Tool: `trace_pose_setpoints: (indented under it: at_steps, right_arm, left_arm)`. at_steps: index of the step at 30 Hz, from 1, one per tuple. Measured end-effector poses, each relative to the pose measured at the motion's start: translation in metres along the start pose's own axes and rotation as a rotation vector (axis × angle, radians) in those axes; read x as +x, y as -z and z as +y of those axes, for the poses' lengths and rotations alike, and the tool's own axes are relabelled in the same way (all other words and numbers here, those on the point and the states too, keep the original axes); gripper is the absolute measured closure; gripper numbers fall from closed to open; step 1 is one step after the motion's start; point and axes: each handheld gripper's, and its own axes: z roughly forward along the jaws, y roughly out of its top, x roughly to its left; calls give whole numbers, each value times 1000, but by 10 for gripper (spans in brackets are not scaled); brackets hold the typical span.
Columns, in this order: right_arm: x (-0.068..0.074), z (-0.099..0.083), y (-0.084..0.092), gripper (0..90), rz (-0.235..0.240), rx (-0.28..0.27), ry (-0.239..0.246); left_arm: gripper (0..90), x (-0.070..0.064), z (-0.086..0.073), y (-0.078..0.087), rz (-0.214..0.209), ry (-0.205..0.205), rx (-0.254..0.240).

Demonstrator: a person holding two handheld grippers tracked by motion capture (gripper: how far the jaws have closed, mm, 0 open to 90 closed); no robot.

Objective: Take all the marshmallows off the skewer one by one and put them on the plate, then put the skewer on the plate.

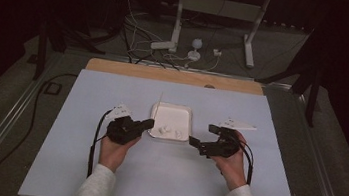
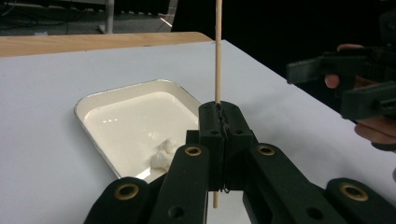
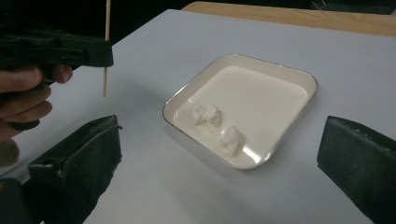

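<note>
Two hands low beside the tray (image 1: pixel 191 114), left gripper (image 1: pixel 148 123) gripping upright skewer (image 2: pixel 217 51).

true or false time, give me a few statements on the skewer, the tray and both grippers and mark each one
1. The left gripper is shut on a thin wooden skewer. True.
2. The skewer lies flat in the tray. False: it stands upright in the jaws, clear of the tray.
3. The right gripper holds one of the white pieces. False: its jaws stand wide open with nothing between them.
4. White pieces lie inside the tray. True.
5. The tray sits on bare wood. False: it rests on the white table cover; the wood shows along the far edge.
</note>
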Motion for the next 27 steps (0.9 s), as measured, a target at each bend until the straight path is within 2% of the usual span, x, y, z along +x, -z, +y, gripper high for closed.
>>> trace_pose_setpoints:
  at_steps: [10,16,27]
  right_arm:
    - [-6,-18,24,0,-24,-12,2]
    - [-11,-27,37,0,-48,-15,1]
    - [-14,-29,56,0,-64,-53,-20]
  left_arm:
    - [900,1,6,-11,10,24,6]
    - [900,2,9,-22,20,55,10]
    - [900,2,7,-49,37,96,46]
